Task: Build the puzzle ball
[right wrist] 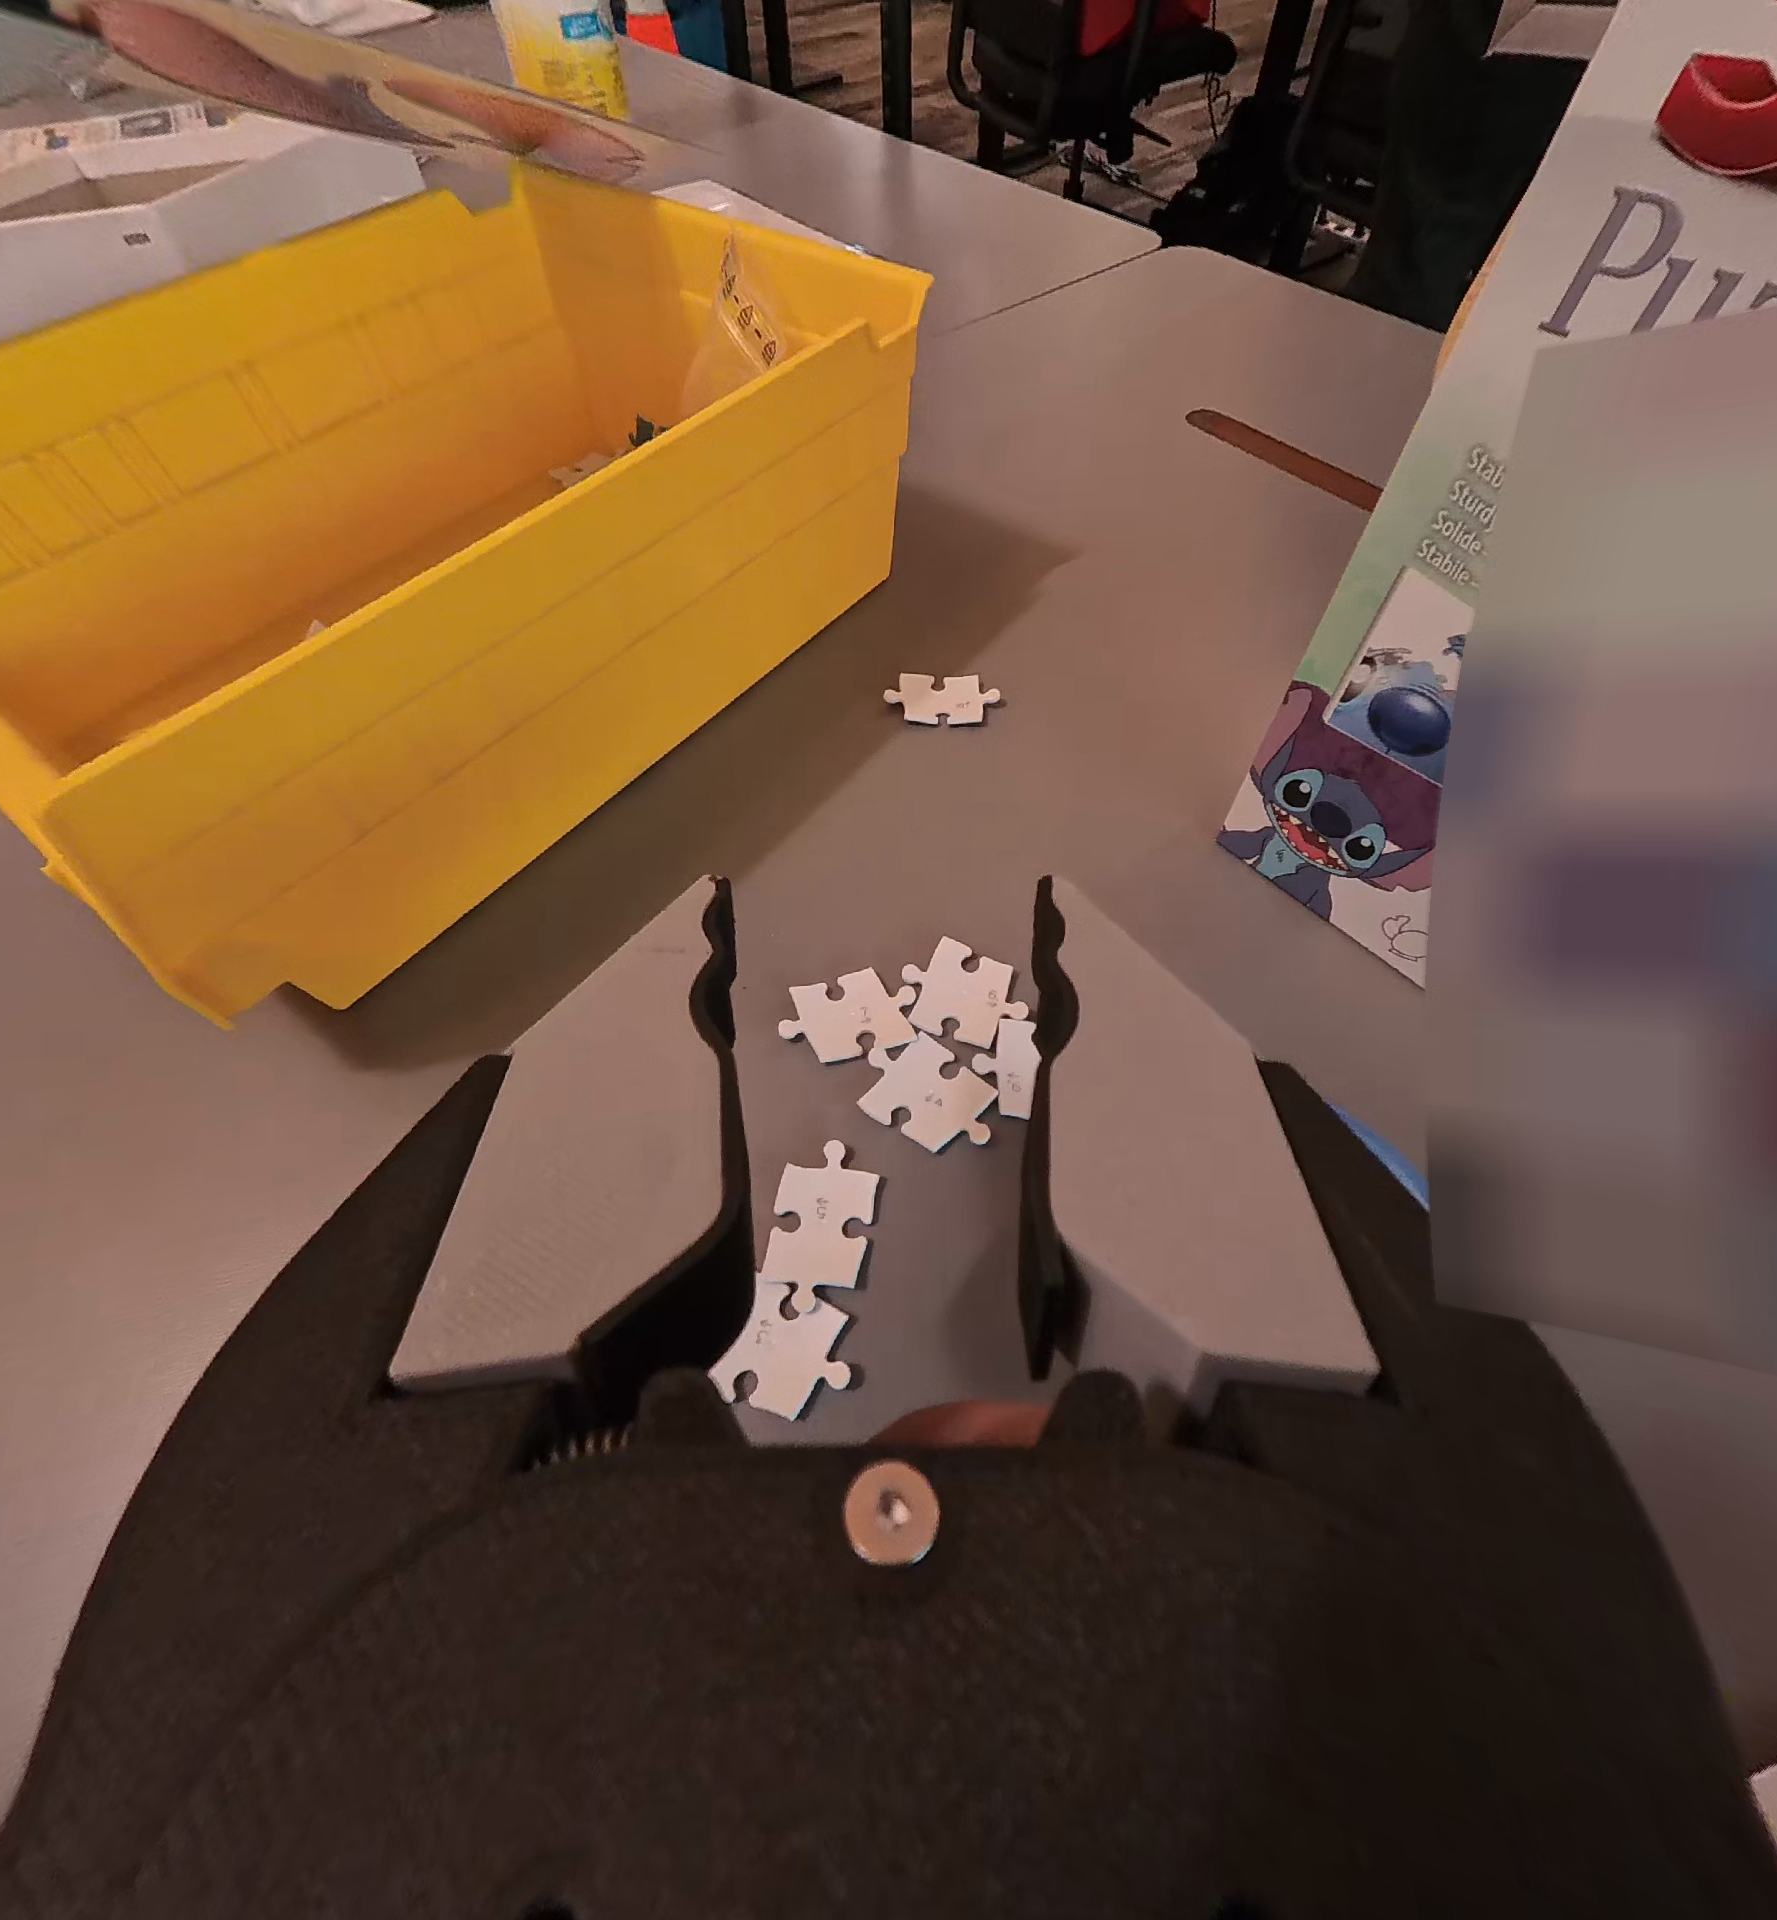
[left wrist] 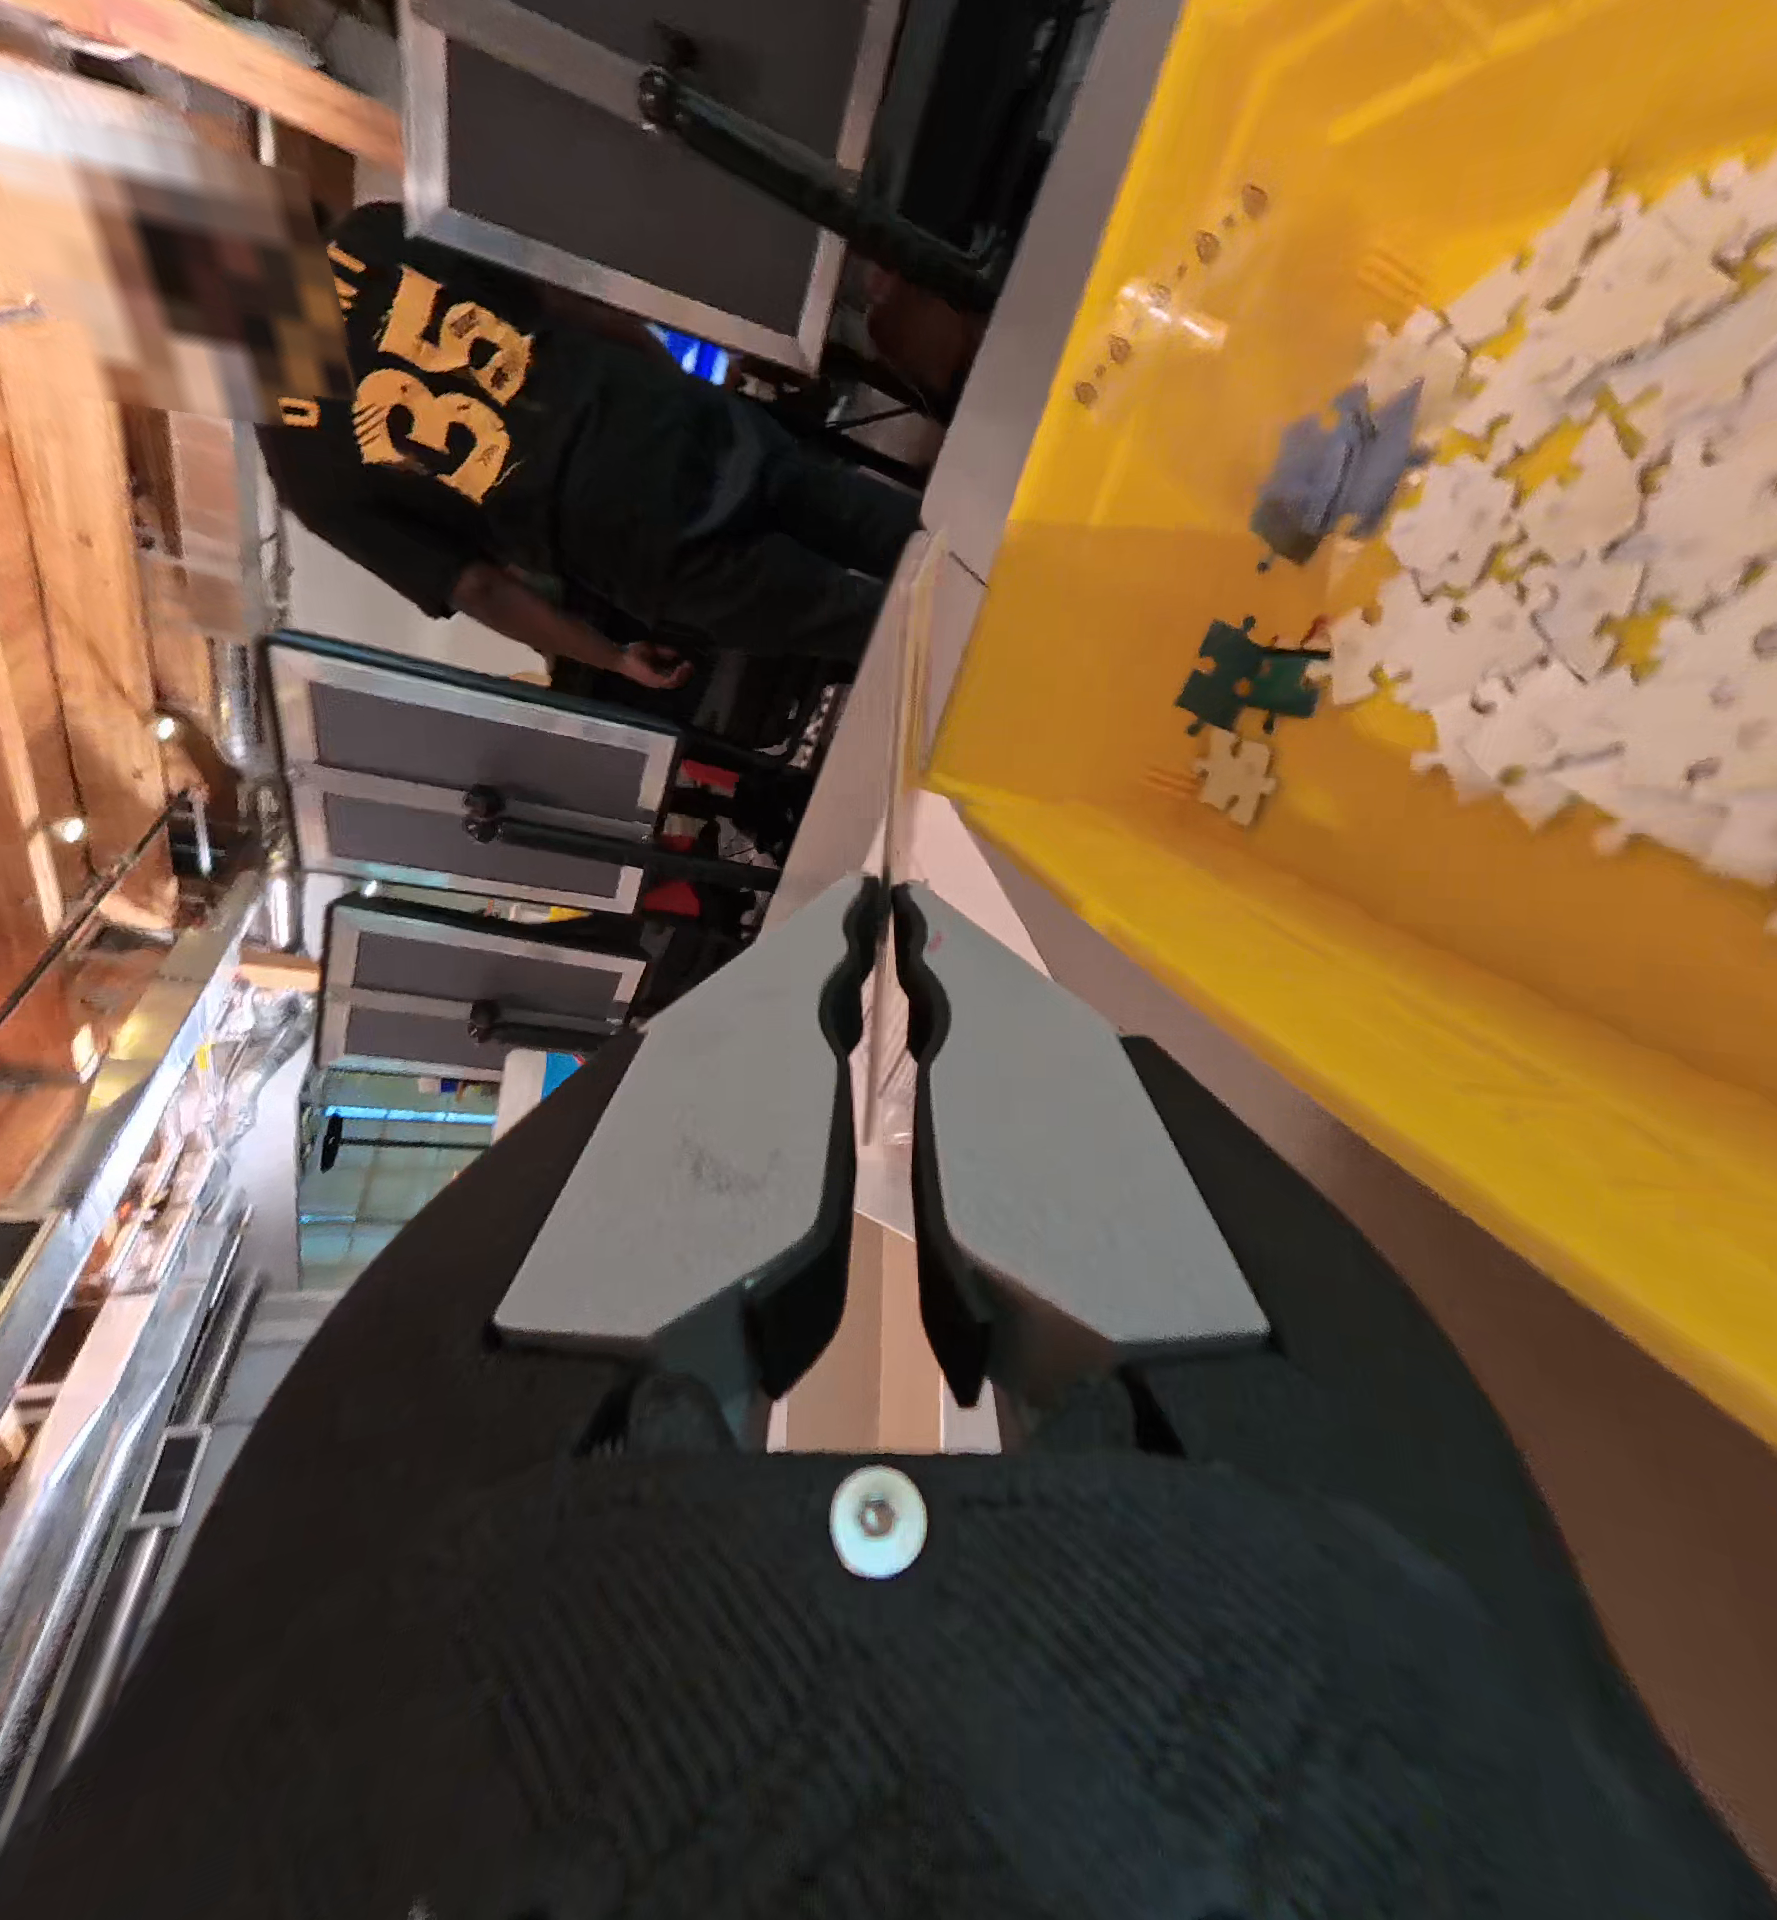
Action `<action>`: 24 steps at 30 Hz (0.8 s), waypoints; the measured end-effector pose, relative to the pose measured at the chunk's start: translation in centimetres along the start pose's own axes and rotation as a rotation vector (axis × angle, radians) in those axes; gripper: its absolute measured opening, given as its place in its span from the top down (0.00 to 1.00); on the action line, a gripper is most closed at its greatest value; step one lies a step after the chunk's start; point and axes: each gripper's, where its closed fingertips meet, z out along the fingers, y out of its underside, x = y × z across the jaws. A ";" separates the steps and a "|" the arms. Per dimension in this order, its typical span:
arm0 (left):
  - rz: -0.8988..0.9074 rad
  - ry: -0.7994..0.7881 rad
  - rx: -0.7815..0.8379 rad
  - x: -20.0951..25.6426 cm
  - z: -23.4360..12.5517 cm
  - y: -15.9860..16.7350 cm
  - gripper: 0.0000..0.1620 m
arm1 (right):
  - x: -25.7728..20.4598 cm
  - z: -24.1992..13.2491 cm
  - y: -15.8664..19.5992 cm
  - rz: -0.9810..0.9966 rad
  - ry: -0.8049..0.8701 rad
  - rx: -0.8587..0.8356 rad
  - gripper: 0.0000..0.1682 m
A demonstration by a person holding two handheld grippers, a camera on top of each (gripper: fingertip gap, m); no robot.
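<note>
- The left tongs (left wrist: 884,902) are pinched shut on a thin flat sheet (left wrist: 903,717), seen edge-on; it may be a card or leaflet, but what it is cannot be told from this view.
- That sheet is held up just beside the yellow bin (left wrist: 1227,935), likely to keep it clear of the work area.
- Inside the bin lies a heap of loose puzzle pieces (left wrist: 1611,540), mostly white side up, with a green piece (left wrist: 1242,675) and a bluish one (left wrist: 1331,468) at its edge. The bin serves as the stock, keeping the pieces from scattering.
- The right tongs (right wrist: 879,914) hang open over the grey bench (right wrist: 1123,540), holding nothing.
- Between and below their fingers sit a cluster of face-down pieces (right wrist: 915,1039) and a joined chain of two (right wrist: 806,1288); one more joined pair (right wrist: 943,698) lies farther off.
- Face-down placement shows printed backs, probably a sorting aid.
- The puzzle box (right wrist: 1403,665) stands upright at the right, plausibly as a reference.
- The ball has barely begun: only short joined runs exist.
</note>
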 end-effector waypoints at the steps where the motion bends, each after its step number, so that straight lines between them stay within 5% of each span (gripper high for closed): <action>1: 0.012 0.038 0.014 0.6 0.0 0.2 1.00 | 0.0 0.1 0.1 0.002 -0.001 -0.003 0.67; 13: 0.277 0.253 0.107 5.0 -0.3 1.0 0.97 | 1.0 1.0 1.4 0.048 0.001 -0.048 0.67; 19: 0.171 0.284 0.100 4.1 -1.3 0.6 0.78 | 1.6 1.1 1.7 0.076 0.007 -0.053 0.67; 24: 0.000 0.297 0.165 3.0 -3.2 -1.0 0.79 | 1.5 1.0 1.5 0.075 0.007 -0.047 0.67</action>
